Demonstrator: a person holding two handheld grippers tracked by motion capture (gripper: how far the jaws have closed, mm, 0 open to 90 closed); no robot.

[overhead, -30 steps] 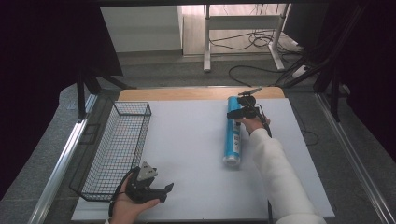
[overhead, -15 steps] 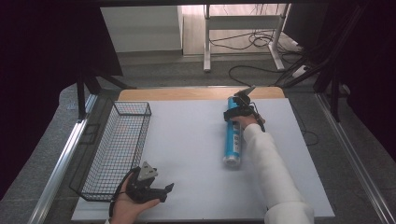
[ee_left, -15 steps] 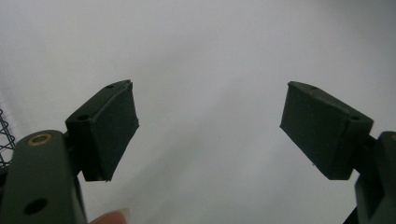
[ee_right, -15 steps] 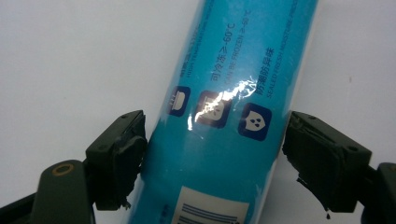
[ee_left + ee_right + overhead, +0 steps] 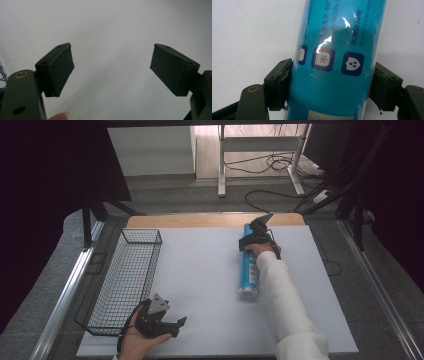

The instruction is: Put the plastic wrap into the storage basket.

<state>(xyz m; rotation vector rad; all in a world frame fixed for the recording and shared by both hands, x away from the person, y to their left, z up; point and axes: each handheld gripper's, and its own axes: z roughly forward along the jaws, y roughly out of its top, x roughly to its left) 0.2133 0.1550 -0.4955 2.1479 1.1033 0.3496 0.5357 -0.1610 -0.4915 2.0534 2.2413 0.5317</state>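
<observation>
A blue cylindrical tube (image 5: 248, 270) with printed icons lies lengthwise on the white table sheet (image 5: 200, 280), right of centre. My right gripper (image 5: 251, 241) sits over the tube's far end. Its jaws have just been closing, and in the right gripper view (image 5: 332, 85) both pads press against the sides of the tube (image 5: 337, 37). My left gripper (image 5: 176, 326) rests in the hand at the front left of the sheet. In the left gripper view (image 5: 112, 67) its pads stand wide apart over bare white surface, with nothing between them.
A black wire basket (image 5: 142, 236) stands along the sheet's left side, close to my left gripper. A wooden table edge (image 5: 200, 220) shows beyond the sheet. Cables and a desk frame lie on the floor behind.
My right gripper has dropped onto the far end of the blue tube and its jaws have closed against it. The left gripper has stayed where it was.
</observation>
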